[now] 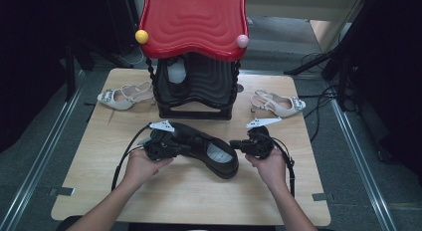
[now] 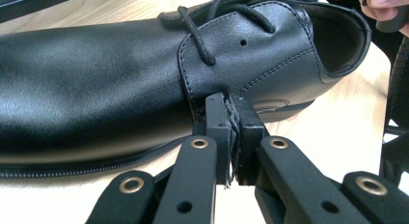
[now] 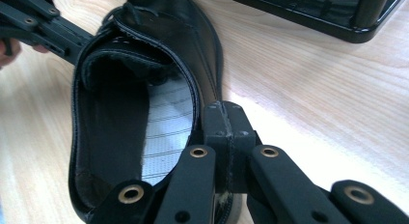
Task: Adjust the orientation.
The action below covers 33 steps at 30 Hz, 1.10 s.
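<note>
I see the black shoe (image 1: 201,146) lying mid-table (image 1: 189,196), long axis running 10 to 4 o'clock, left tool (image 1: 166,147) pinched shut on its laced side, right tool (image 1: 247,145) clamped on the heel collar, both equally near.

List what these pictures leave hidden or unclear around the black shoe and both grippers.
- Left gripper: in the left gripper view the jaws meet at the black shoe; whether they pinch its edge cannot be told.
- Right gripper: in the right gripper view the closed jaws cover the shoe's collar, so any grip is unclear.
- Shoe's toe: cut off by the left edge of the left gripper view.
- Rack interior: shadowed under the red roof in the high view.
</note>
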Each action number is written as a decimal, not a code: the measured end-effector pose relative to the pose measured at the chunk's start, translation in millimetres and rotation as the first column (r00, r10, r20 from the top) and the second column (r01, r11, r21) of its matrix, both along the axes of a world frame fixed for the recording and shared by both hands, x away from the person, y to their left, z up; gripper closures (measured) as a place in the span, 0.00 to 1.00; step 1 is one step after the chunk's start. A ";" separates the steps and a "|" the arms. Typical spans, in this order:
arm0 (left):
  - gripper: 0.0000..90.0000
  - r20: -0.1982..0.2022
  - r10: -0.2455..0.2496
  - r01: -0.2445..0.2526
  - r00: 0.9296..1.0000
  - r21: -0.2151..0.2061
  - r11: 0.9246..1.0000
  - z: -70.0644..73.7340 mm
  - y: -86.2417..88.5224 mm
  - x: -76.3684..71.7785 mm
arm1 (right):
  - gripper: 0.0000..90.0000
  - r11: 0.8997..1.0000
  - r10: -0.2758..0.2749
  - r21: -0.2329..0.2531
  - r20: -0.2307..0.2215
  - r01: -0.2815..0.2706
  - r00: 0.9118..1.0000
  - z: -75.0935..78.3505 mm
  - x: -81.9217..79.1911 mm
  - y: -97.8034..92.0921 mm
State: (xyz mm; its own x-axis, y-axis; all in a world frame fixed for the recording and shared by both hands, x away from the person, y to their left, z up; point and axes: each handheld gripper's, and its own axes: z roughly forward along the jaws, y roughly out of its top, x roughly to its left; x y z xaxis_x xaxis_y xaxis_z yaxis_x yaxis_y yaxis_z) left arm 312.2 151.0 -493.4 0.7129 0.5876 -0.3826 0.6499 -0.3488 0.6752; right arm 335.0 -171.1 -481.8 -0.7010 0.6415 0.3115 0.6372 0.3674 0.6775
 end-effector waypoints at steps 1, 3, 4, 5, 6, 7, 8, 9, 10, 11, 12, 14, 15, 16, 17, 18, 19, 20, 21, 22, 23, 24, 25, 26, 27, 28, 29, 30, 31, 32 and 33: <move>0.98 0.004 0.003 -0.003 1.000 0.001 1.000 -0.1 0.2 0.0 | 1.00 1.000 0.011 0.015 -0.025 -0.011 1.000 -0.7 -1.8 -0.5; 0.98 -0.005 0.002 -0.002 1.000 -0.004 1.000 -0.4 1.4 0.8 | 1.00 1.000 0.010 0.015 -0.018 -0.010 1.000 -0.8 -4.5 0.2; 0.98 -0.007 0.002 -0.002 1.000 -0.006 1.000 -0.6 1.6 1.2 | 1.00 1.000 0.014 0.015 -0.002 -0.014 1.000 -1.5 -7.3 0.9; 0.98 -0.009 0.004 -0.004 1.000 -0.011 1.000 -1.0 1.7 1.6 | 1.00 1.000 0.014 0.011 0.008 -0.014 1.000 -1.3 -10.1 1.8; 0.98 -0.011 0.009 -0.009 1.000 -0.015 1.000 -1.4 1.4 1.9 | 1.00 1.000 0.014 0.006 0.020 -0.014 1.000 -1.5 -12.6 2.5; 0.98 -0.014 0.001 -0.001 1.000 -0.016 1.000 -1.5 2.0 2.8 | 1.00 1.000 0.014 0.009 0.023 -0.014 1.000 -1.9 -15.4 2.9; 0.98 -0.012 0.002 -0.003 1.000 -0.015 1.000 -1.6 1.9 3.1 | 1.00 1.000 0.016 0.015 0.023 -0.017 1.000 -2.5 -17.6 2.6; 0.98 -0.011 0.006 -0.006 1.000 -0.018 1.000 -1.9 1.5 3.3 | 1.00 0.999 0.021 0.031 0.021 -0.022 1.000 -4.0 -19.3 1.8; 0.97 -0.015 0.008 -0.008 1.000 -0.020 1.000 -2.3 1.1 3.9 | 1.00 0.998 0.021 0.059 0.002 -0.021 1.000 -6.3 -22.6 0.2; 0.97 -0.012 0.011 -0.012 1.000 -0.022 1.000 -2.7 0.7 4.1 | 1.00 0.998 0.021 0.059 0.002 -0.021 1.000 -6.3 -22.6 0.2; 0.97 -0.015 0.010 -0.011 1.000 -0.023 1.000 -2.9 0.1 4.4 | 1.00 0.997 0.023 0.069 -0.008 -0.022 1.000 -7.1 -24.0 -0.5; 0.97 -0.022 0.002 -0.002 1.000 -0.020 1.000 -4.1 -1.6 5.6 | 1.00 0.997 0.023 0.079 -0.011 -0.022 1.000 -8.1 -27.7 -1.0; 0.97 -0.021 -0.001 0.001 1.000 -0.015 1.000 -4.6 -2.7 6.0 | 1.00 0.996 0.017 0.084 -0.012 -0.016 1.000 -8.8 -29.5 -1.4; 0.97 -0.021 -0.004 0.004 1.000 -0.013 1.000 -4.7 -3.8 6.4 | 1.00 0.995 -0.003 0.097 -0.023 0.005 1.000 -9.6 -31.2 -1.6; 0.98 -0.021 -0.004 0.003 1.000 -0.013 1.000 -4.4 -4.5 6.6 | 1.00 0.994 -0.020 0.105 -0.038 0.023 0.999 -10.6 -32.7 -2.1; 0.97 -0.020 -0.005 0.005 1.000 -0.013 1.000 -4.3 -5.2 7.3 | 1.00 0.994 -0.019 0.108 -0.038 0.023 0.999 -10.8 -33.6 -2.2; 0.97 -0.023 -0.002 0.002 1.000 -0.010 1.000 -4.1 -5.7 7.9 | 1.00 0.994 -0.020 0.103 -0.034 0.024 0.999 -10.7 -34.4 -2.2; 0.97 -0.026 -0.003 0.003 1.000 -0.013 1.000 -4.3 -5.8 8.7 | 1.00 0.994 -0.018 0.103 -0.039 0.022 0.999 -10.4 -35.2 -1.6; 0.97 -0.031 -0.006 0.005 0.999 -0.016 1.000 -4.7 -5.9 10.0 | 1.00 0.993 -0.010 0.114 -0.045 0.015 0.999 -11.0 -35.8 -1.3; 0.97 -0.031 -0.006 0.005 0.999 -0.016 1.000 -4.7 -5.9 10.0 | 1.00 0.993 -0.010 0.114 -0.045 0.015 0.999 -11.0 -35.8 -1.3; 0.97 -0.038 -0.013 0.013 0.999 -0.023 1.000 -4.8 -5.5 11.2 | 1.00 0.993 -0.020 0.118 -0.055 0.027 0.998 -11.1 -36.3 -1.4; 0.97 -0.037 -0.013 0.012 0.999 -0.026 1.000 -5.0 -6.0 11.8 | 1.00 0.993 -0.033 0.114 -0.062 0.040 0.998 -10.9 -37.7 -1.0; 0.97 -0.036 -0.012 0.011 0.999 -0.022 1.000 -4.9 -6.6 12.1 | 1.00 0.993 -0.042 0.104 -0.052 0.047 0.998 -10.4 -39.4 -0.2; 0.97 -0.037 -0.013 0.012 0.999 -0.023 1.000 -4.7 -7.2 12.8 | 1.00 0.995 -0.043 0.093 -0.045 0.048 0.998 -9.4 -41.1 0.4; 0.97 -0.037 -0.017 0.017 0.999 -0.023 1.000 -4.7 -8.0 13.7 | 1.00 0.995 -0.051 0.079 -0.036 0.053 0.998 -8.4 -44.4 1.9; 0.97 -0.036 -0.019 0.018 0.999 -0.022 1.000 -4.7 -8.3 14.1 | 1.00 0.995 -0.055 0.077 -0.034 0.058 0.998 -8.3 -46.0 2.3; 0.97 -0.036 -0.019 0.018 0.999 -0.022 1.000 -4.7 -8.3 14.1 | 1.00 0.995 -0.055 0.077 -0.034 0.058 0.998 -8.3 -46.0 2.3; 0.97 -0.038 -0.018 0.017 0.999 -0.026 1.000 -5.1 -9.5 14.6 | 1.00 0.996 -0.047 0.071 -0.025 0.048 0.999 -7.7 -50.9 2.5; 0.97 -0.041 -0.028 0.027 0.999 -0.024 0.999 -6.2 -12.3 15.0 | 1.00 0.997 -0.043 0.069 -0.021 0.044 0.999 -7.5 -53.5 2.6; 0.97 -0.041 -0.028 0.027 0.999 -0.024 0.999 -6.2 -12.3 15.0 | 1.00 0.997 -0.043 0.069 -0.021 0.044 0.999 -7.5 -53.5 2.6; 0.97 -0.035 -0.032 0.032 0.999 -0.018 0.999 -6.4 -16.9 14.2 | 1.00 0.998 -0.043 0.053 -0.005 0.043 0.999 -7.1 -59.5 3.6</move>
State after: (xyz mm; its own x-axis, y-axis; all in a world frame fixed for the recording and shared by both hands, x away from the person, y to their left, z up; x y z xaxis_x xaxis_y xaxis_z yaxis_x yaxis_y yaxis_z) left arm 326.4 134.1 -499.8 0.7170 0.5578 -0.4180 0.6623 -0.3581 0.6582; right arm 275.5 -167.6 -488.8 -0.6718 0.6537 0.3482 0.6541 0.3031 0.6930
